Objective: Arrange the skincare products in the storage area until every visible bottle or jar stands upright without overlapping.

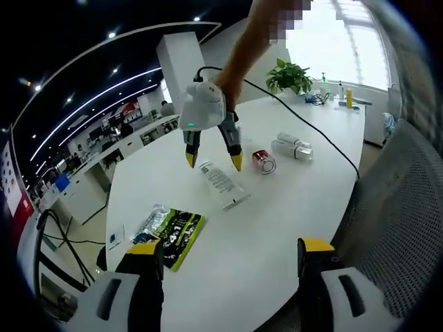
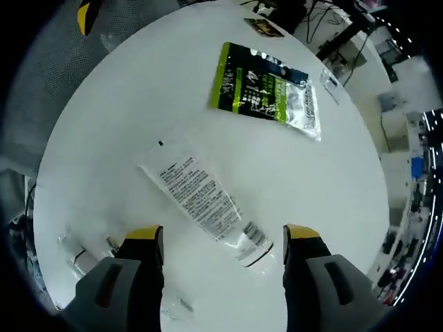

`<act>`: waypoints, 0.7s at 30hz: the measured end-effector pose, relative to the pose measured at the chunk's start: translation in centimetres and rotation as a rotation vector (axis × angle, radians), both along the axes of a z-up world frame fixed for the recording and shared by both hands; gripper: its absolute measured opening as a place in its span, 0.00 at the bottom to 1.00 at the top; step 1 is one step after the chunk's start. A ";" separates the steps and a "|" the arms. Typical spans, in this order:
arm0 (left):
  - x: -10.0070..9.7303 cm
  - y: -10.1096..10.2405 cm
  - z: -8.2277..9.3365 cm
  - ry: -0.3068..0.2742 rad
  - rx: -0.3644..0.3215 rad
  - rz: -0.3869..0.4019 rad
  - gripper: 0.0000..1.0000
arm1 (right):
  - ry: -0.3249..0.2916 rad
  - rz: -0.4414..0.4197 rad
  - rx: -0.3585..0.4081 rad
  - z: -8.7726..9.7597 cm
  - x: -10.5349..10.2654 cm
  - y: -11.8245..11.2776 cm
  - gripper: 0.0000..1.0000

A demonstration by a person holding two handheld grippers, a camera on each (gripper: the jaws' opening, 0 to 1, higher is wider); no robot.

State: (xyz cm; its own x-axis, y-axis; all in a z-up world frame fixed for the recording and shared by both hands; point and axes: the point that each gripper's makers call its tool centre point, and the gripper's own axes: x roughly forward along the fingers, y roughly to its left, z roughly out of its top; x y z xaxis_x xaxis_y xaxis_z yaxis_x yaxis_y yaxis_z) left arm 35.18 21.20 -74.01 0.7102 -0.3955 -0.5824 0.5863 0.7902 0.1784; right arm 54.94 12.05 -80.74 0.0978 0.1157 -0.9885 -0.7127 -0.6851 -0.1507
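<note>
A white tube with printed text lies flat on the white table. My right gripper, held in a person's hand, hangs open just above the tube's far end. In the right gripper view the tube runs diagonally, its cap end between the open jaws of that gripper. A small red jar lies on its side beside the tube. Clear bottles lie flat further right, and also show as clear bottles by the right gripper's left jaw. My left gripper stands open with nothing in it, near the table's edge.
A green and black sachet lies flat near my left jaw; in the right gripper view the sachet is beyond the tube. A black cable crosses the table. A grey mesh chair stands at the right, a potted plant at the far end.
</note>
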 end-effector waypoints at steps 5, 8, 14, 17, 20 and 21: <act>-0.1 0.1 -0.4 0.015 0.009 0.005 0.81 | 0.004 0.084 -0.072 -1.0 0.0 0.8 0.64; -0.1 0.2 -0.4 0.018 0.010 0.005 0.81 | 0.020 0.111 -0.106 -1.8 -0.4 0.8 0.62; -0.1 0.3 -0.5 0.022 0.013 0.010 0.81 | 0.048 0.122 -0.133 -2.4 -0.3 0.9 0.62; -0.1 0.3 -0.6 0.024 0.016 0.012 0.81 | 0.077 0.115 -0.150 -2.6 -0.2 0.7 0.61; -0.2 0.3 -0.7 0.028 0.019 0.008 0.81 | 0.070 0.126 -0.153 -2.6 -0.5 0.7 0.61; -0.2 0.3 -0.6 0.024 0.019 0.006 0.81 | 0.072 0.149 -0.149 -2.6 -0.5 0.8 0.61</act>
State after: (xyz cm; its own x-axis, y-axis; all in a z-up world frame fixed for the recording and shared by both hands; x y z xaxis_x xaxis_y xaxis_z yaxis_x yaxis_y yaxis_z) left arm 35.03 21.45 -74.62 0.6982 -0.3801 -0.6067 0.5858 0.7904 0.1790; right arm 54.39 12.82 -83.36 0.0192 -0.0247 -0.9995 -0.6069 -0.7947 0.0079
